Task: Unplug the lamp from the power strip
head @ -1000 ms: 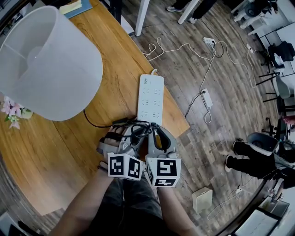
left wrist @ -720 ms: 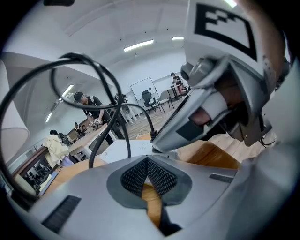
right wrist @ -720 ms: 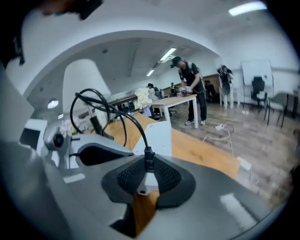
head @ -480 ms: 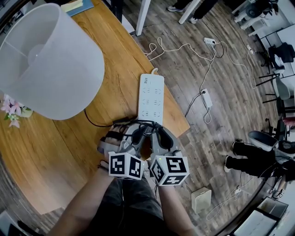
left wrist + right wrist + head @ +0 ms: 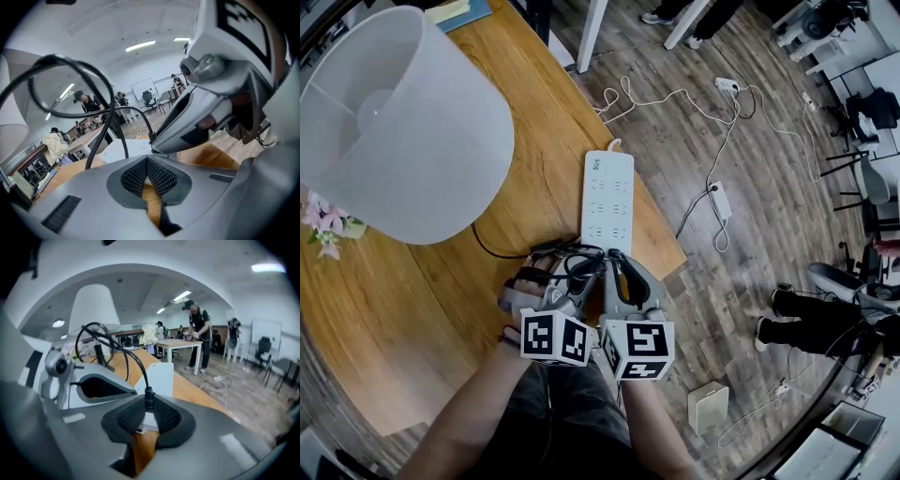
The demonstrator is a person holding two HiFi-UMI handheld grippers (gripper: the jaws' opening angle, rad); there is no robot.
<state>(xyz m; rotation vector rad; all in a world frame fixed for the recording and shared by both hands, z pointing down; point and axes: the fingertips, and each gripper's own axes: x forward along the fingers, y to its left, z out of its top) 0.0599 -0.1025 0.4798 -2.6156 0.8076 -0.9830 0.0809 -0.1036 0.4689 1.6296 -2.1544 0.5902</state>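
On a honey-toned wooden tabletop (image 5: 412, 309), the right gripper (image 5: 148, 413) has its ribbed black jaws clamped on the lamp plug (image 5: 149, 398), at the near end of the long, flat white power strip (image 5: 607, 197). Whether the pins sit in a socket cannot be told. The left gripper (image 5: 147, 161), close beside it, holds its jaws together on nothing. A thin black cord (image 5: 487, 246) loops over both and runs left to the lamp's translucent white drum shade (image 5: 403, 131), far left.

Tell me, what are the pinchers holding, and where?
The right gripper pinches the lamp's plug at its black neck, where the cord enters. The left gripper is shut on nothing.
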